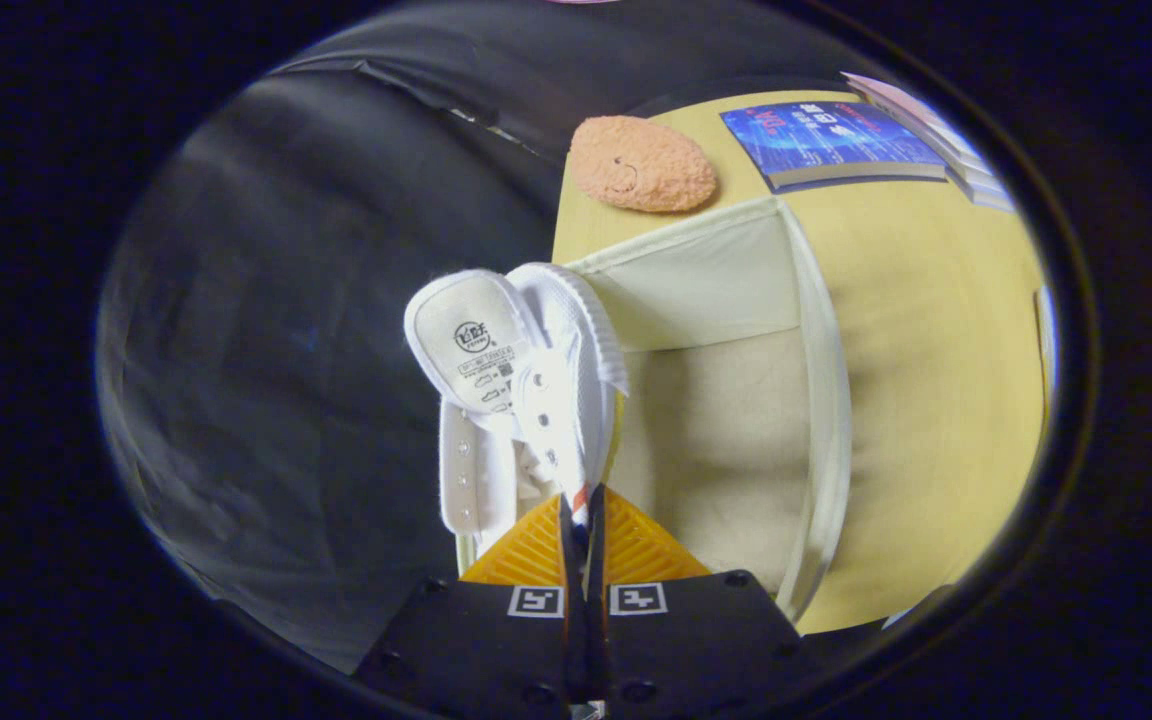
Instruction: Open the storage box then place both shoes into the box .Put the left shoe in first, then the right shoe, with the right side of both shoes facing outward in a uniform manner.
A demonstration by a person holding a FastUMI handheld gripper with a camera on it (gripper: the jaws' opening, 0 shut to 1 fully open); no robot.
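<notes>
Gripper view: gripper (581,520) clamped on white shoe (521,390), both orange fingers (636,550) pinching its side wall near the heel, almost no gap between them. Shoe hangs off the pads, insole visible, at the near corner of the open storage box (816,400), apparently above the rim. Box sits on yellow table (936,300), beige interior showing. Beyond box: orange plush toy (642,164) and 1 blue book (831,140), with more books (946,140) stacked beside it.
</notes>
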